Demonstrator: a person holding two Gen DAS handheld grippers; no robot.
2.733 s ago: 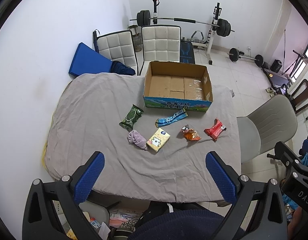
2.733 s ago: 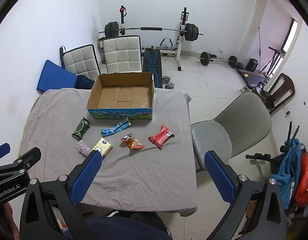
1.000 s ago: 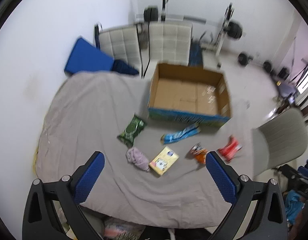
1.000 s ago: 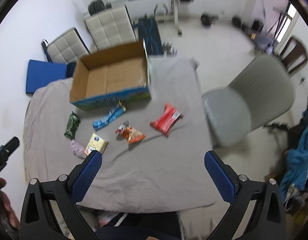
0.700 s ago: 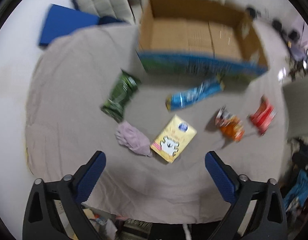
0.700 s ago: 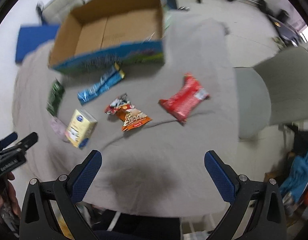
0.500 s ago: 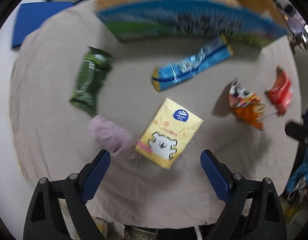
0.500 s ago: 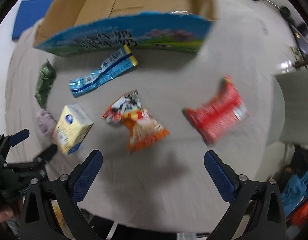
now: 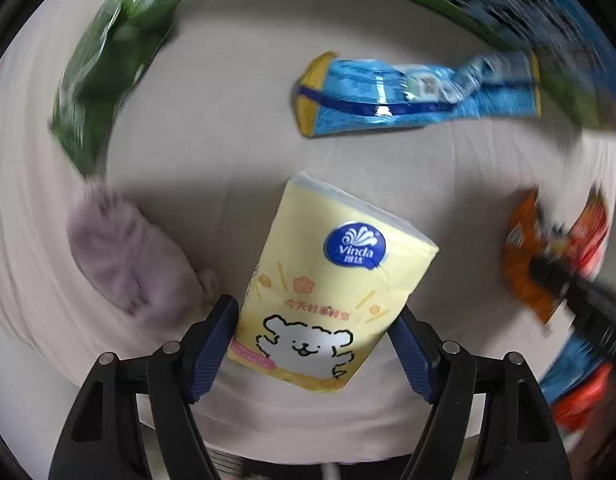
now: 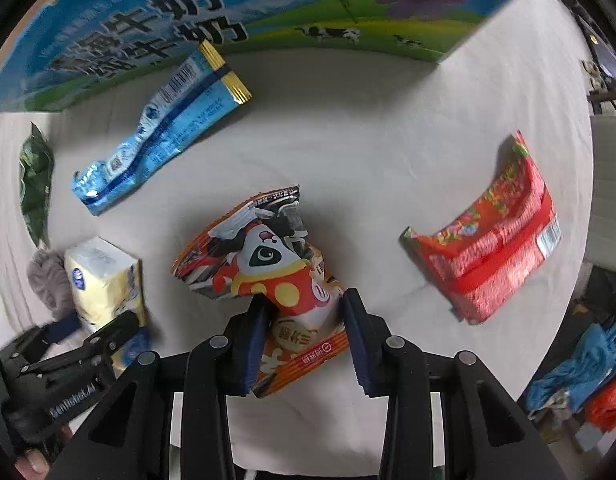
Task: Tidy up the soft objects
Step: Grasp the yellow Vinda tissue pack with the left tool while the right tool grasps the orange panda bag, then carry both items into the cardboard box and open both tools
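Observation:
My left gripper (image 9: 313,338) is closed on the near end of a yellow tissue pack (image 9: 327,284) lying on the grey cloth. A purple cloth bundle (image 9: 124,256) lies just left of it. My right gripper (image 10: 304,338) is closed on the near end of an orange snack bag (image 10: 268,268). A blue wrapper (image 10: 160,132), a green packet (image 10: 36,176) and a red bag (image 10: 491,240) lie around them. The tissue pack (image 10: 102,280) and the left gripper (image 10: 88,344) also show in the right wrist view.
The printed cardboard box (image 10: 228,12) stands right behind the blue wrapper. The cloth-covered table's right edge (image 10: 579,240) drops to the floor, with a grey chair (image 10: 611,184) beside it. Blue and red fabric (image 10: 579,376) lies on the floor at the right.
Both grippers came down from high above the table. The left one closed around the tissue pack, the right one around the orange snack bag.

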